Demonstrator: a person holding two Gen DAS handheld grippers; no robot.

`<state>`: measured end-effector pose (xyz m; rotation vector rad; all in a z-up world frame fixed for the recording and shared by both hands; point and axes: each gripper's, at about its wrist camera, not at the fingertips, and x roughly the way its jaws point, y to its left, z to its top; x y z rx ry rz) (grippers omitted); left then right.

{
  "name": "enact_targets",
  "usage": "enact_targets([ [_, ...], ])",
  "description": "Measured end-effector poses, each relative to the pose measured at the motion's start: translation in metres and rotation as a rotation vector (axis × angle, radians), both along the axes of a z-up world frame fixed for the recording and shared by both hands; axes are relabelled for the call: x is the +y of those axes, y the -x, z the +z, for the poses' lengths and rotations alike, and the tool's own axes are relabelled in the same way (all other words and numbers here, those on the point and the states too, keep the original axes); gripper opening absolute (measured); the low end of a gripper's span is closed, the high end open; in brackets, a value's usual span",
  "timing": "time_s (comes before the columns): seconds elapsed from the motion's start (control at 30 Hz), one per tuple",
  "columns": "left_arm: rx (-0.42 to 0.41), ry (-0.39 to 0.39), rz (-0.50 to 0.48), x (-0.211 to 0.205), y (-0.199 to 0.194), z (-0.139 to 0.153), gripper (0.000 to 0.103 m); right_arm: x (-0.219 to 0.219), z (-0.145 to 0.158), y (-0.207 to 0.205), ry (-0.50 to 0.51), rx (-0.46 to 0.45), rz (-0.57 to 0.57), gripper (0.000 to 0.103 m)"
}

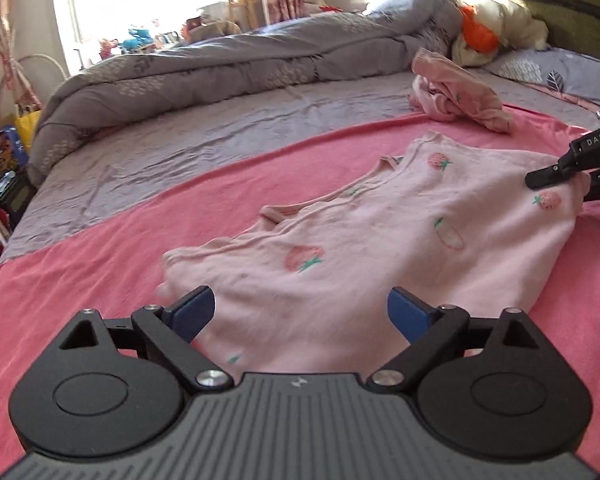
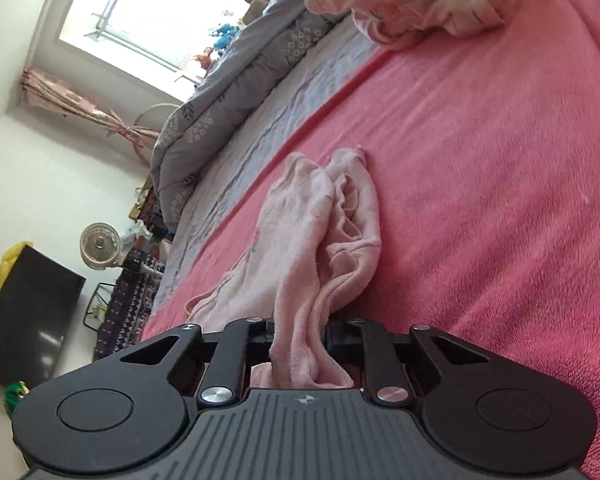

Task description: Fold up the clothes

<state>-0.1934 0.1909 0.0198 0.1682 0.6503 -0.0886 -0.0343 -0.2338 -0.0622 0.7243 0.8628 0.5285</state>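
Note:
A pale pink shirt (image 1: 380, 240) with strawberry prints lies spread on the pink blanket (image 1: 100, 280). My left gripper (image 1: 300, 312) is open, its blue pads on either side of the shirt's near edge. My right gripper (image 1: 560, 176) shows at the right of the left wrist view, shut on the shirt's far right edge. In the right wrist view the right gripper (image 2: 300, 340) pinches a bunched fold of the shirt (image 2: 320, 240), which trails away over the blanket (image 2: 500, 200).
A second crumpled pink garment (image 1: 460, 92) lies further up the bed, also in the right wrist view (image 2: 412, 0). A rolled grey duvet (image 1: 220, 68) runs along the far side. A plush toy (image 1: 496, 32) and a pillow (image 1: 560, 72) sit by the headboard.

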Motion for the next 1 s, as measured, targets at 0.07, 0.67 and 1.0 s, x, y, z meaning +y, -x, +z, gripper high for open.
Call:
enact_targets([
  [0.07,-0.005,0.034,0.075,0.022,0.023,-0.006,0.096,0.024,0.029,0.002,0.067,-0.084,0.032,0.018],
  [0.67,-0.083,0.145,0.296,0.086,0.095,-0.044,0.102,0.308,0.051,0.141,0.559,-0.565,0.634,0.018],
  [1.0,-0.090,0.144,0.295,0.089,0.097,-0.048,0.102,0.300,0.048,0.166,0.576,-0.614,0.753,0.040],
])
